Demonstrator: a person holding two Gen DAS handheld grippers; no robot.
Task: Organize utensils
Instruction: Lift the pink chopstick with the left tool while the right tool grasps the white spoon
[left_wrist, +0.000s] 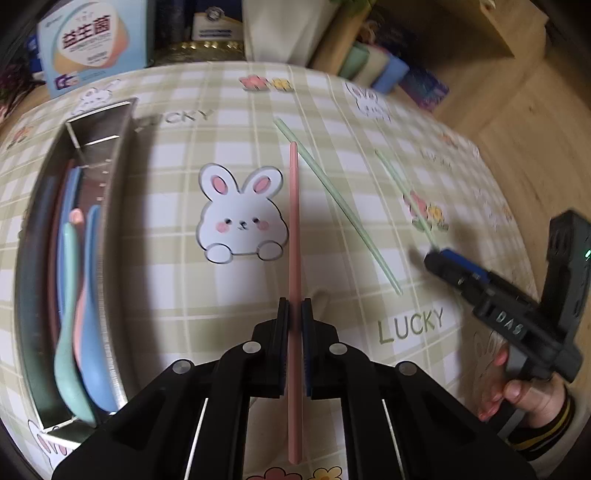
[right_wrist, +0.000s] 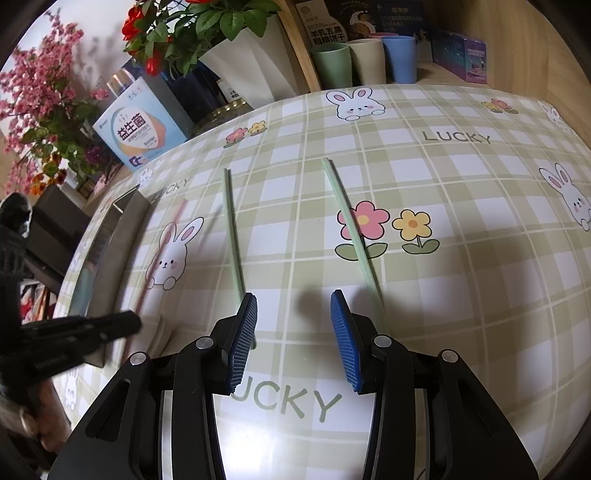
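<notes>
My left gripper (left_wrist: 295, 308) is shut on a pink chopstick (left_wrist: 293, 221), which points straight away from me over the bunny-print tablecloth. Two pale green chopsticks (left_wrist: 336, 199) (left_wrist: 402, 192) lie on the cloth to its right. A metal tray (left_wrist: 110, 221) on the left holds a green spoon (left_wrist: 68, 332), a blue spoon (left_wrist: 94, 332) and a pink one. My right gripper (right_wrist: 293, 295) hovers open above the cloth with nothing between its blue pads. One green chopstick (right_wrist: 232, 229) runs under its left finger, the other green chopstick (right_wrist: 351, 229) under its right.
A blue-and-white box (right_wrist: 142, 129), a white flower pot (right_wrist: 251, 66) and pastel cups (right_wrist: 365, 61) stand behind the table's far edge. Small purple boxes (right_wrist: 469, 59) sit at the back right. The left gripper (right_wrist: 110, 325) shows at the left beside the metal tray (right_wrist: 110, 236).
</notes>
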